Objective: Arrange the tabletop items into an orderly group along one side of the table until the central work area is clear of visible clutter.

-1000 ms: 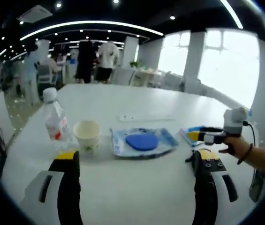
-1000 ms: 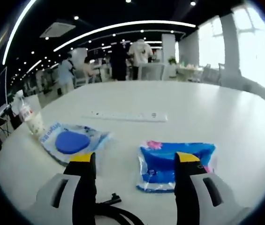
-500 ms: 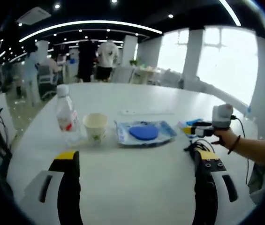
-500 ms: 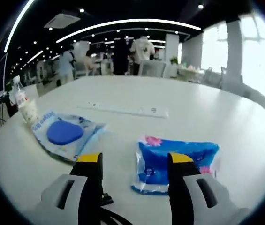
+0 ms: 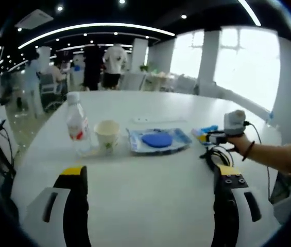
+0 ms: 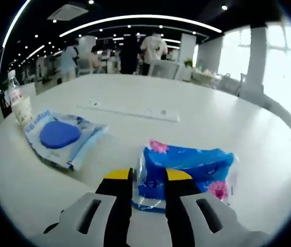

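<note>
A white table (image 5: 150,190) is carrying a water bottle (image 5: 76,123), a paper cup (image 5: 107,136), a clear pack with a blue disc (image 5: 157,140), a white power strip (image 6: 130,110) and a blue tissue pack (image 6: 186,169).

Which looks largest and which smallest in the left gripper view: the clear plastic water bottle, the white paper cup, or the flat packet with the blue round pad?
As they look there:
1. flat packet with the blue round pad, widest
2. clear plastic water bottle, tall but narrow
3. white paper cup, smallest

All three stand about equally far.

We see bottle (image 5: 76,125), paper cup (image 5: 107,136), blue-disc pouch (image 5: 158,140) in a row; blue packet (image 6: 186,169) flat nearby.
</note>
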The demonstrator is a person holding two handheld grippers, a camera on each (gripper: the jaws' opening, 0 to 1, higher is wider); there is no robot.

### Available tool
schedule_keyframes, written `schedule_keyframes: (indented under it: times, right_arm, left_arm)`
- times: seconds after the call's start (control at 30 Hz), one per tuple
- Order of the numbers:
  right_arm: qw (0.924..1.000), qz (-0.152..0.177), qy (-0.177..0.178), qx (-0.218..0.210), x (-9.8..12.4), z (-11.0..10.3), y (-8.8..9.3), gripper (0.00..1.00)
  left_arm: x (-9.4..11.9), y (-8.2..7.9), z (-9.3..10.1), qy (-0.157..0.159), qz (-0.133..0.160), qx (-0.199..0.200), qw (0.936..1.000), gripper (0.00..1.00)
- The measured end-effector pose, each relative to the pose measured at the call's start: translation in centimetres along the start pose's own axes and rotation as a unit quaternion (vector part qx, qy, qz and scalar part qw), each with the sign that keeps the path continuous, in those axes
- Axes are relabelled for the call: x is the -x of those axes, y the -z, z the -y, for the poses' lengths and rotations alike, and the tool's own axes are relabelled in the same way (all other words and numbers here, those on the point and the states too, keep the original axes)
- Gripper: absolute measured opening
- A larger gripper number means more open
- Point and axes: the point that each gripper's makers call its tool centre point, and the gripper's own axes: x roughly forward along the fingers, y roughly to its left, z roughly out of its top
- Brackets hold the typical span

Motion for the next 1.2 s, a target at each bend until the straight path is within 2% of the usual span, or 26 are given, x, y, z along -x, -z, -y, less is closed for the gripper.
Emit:
schedule_keyframes:
  times: [0.07,0.1,0.13,0.33,0.43,0.73,0.83,1.0,1.1,1.2]
  right_arm:
    - [1.0000,-0.001,-0.004,0.008,-0.1,-0.1,0.0,0.11]
    - [0.9998,-0.007,-0.018,0.005,-0.1,-0.7,0.2,0.03]
    - [0.9998,-0.015,-0.002,0.016,-0.2,-0.2,0.5,0.04]
    - [0.9997,-0.011,-0.007,0.023,-0.4,-0.4,0.2,0.02]
    - [0.9986,-0.010,0.000,0.052,-0.3,-0.2,-0.1,0.01]
    - [0.9954,0.011,0.024,0.092,-0.1,-0.2,-2.3,0.01]
    - [0.9956,0.017,0.025,0.088,-0.1,-0.5,-3.0,0.01]
    - [0.9959,0.009,0.029,0.085,-0.9,-1.0,-3.2,0.01]
    - [0.9953,0.003,0.023,0.093,-1.4,-1.4,-2.9,0.01]
    - [0.9965,-0.007,0.024,0.080,-1.6,-1.6,-2.5,0.01]
  left_arm:
    - [0.0,0.0,0.0,0.003,0.002,0.005,1.0000,0.99]
    - [0.0,0.1,0.0,0.004,0.003,0.008,1.0000,0.99]
    - [-0.1,0.0,0.0,0.005,0.004,0.007,1.0000,0.99]
    - [-0.1,0.2,-0.4,0.007,0.001,0.009,0.9999,0.98]
    - [-0.1,0.3,-0.3,0.011,0.001,0.012,0.9999,0.97]
    - [-0.1,0.2,-0.4,0.015,0.002,0.011,0.9998,0.96]
    - [-0.1,0.2,-0.2,0.018,0.002,0.010,0.9998,0.96]
    - [-0.1,0.1,-0.2,0.019,0.003,-0.001,0.9998,0.96]
    - [0.0,0.0,-0.2,0.019,0.004,-0.004,0.9998,0.96]
    - [0.0,0.0,-0.3,0.019,0.003,-0.004,0.9998,0.96]
